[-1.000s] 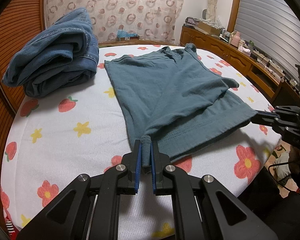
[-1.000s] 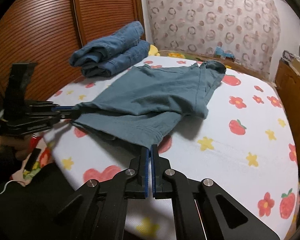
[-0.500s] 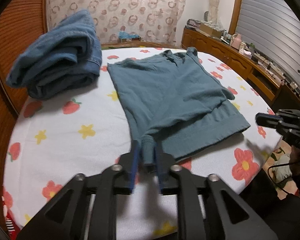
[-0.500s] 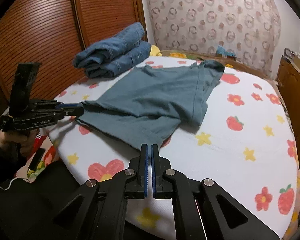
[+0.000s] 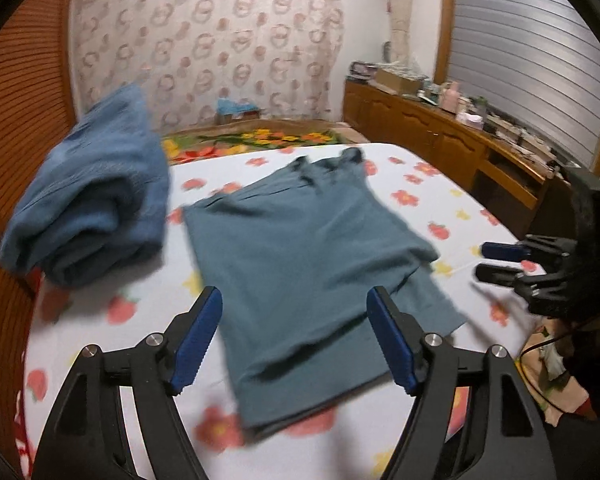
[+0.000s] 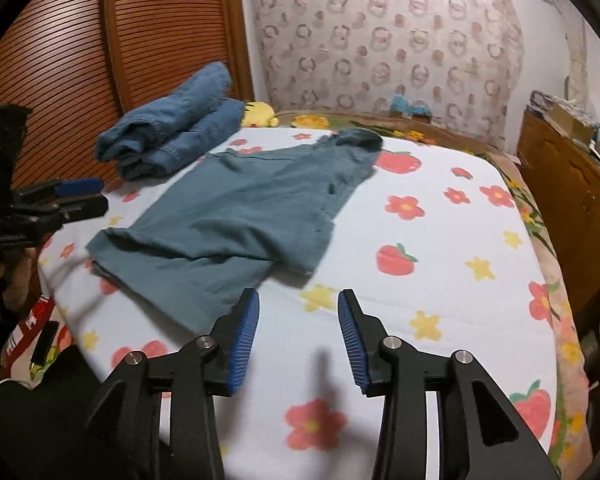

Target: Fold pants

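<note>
Pants [image 5: 300,280]: teal, flat in the middle of the flowered sheet [image 5: 100,320], waist at the far end, hems toward the near edge, one leg laid over the other. Probably set down this way so that the lengthwise fold holds while the crosswise fold is prepared.

At far left, stacked against the slatted wooden wall: folded jeans [image 5: 88,208], near the pants but apart from them. Likely a pile of finished work, kept clear of the folding space.

Next, low in the left wrist view: left gripper [image 5: 294,294], fingers [image 5: 198,332] spread wide, having just been opening. No cloth pinched; the near hem only shows through the gap, lying on the sheet beyond. Reads as a deliberate let-go of the hem corner.

Toward the right of the garment: lower leg poking out past the upper one along the right edge, so not quite matched. May want squaring before the next fold.

Further right, off the hem's right corner: right gripper [image 6: 299,296], fingers likewise apart after just opening, with only bare sheet between them and the cloth just to their left. Seemingly backed off to leave the fabric settled.

At far right: wooden sideboard [image 5: 440,136] along the wall, cluttered, not involved.
</note>
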Demonstrator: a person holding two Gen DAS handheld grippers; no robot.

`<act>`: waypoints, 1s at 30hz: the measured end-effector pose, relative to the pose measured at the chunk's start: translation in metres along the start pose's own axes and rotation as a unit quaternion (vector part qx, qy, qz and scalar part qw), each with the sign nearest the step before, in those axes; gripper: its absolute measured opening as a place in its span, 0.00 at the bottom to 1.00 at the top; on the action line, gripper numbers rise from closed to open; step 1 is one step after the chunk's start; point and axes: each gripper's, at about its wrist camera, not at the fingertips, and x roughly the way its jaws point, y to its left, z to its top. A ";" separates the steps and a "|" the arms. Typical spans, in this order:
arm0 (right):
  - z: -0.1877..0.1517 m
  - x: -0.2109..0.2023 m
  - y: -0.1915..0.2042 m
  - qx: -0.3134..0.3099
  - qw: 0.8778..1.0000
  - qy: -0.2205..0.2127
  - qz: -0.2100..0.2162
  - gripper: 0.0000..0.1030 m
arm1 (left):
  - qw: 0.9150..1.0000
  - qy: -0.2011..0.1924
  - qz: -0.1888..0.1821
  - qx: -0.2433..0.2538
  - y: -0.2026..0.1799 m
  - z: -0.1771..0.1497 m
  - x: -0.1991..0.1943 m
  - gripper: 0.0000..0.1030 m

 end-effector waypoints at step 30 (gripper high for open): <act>0.003 0.007 -0.029 0.010 0.999 0.001 -0.034 0.45 | 0.992 0.080 -0.064 0.080 -0.067 0.053 0.088 0.03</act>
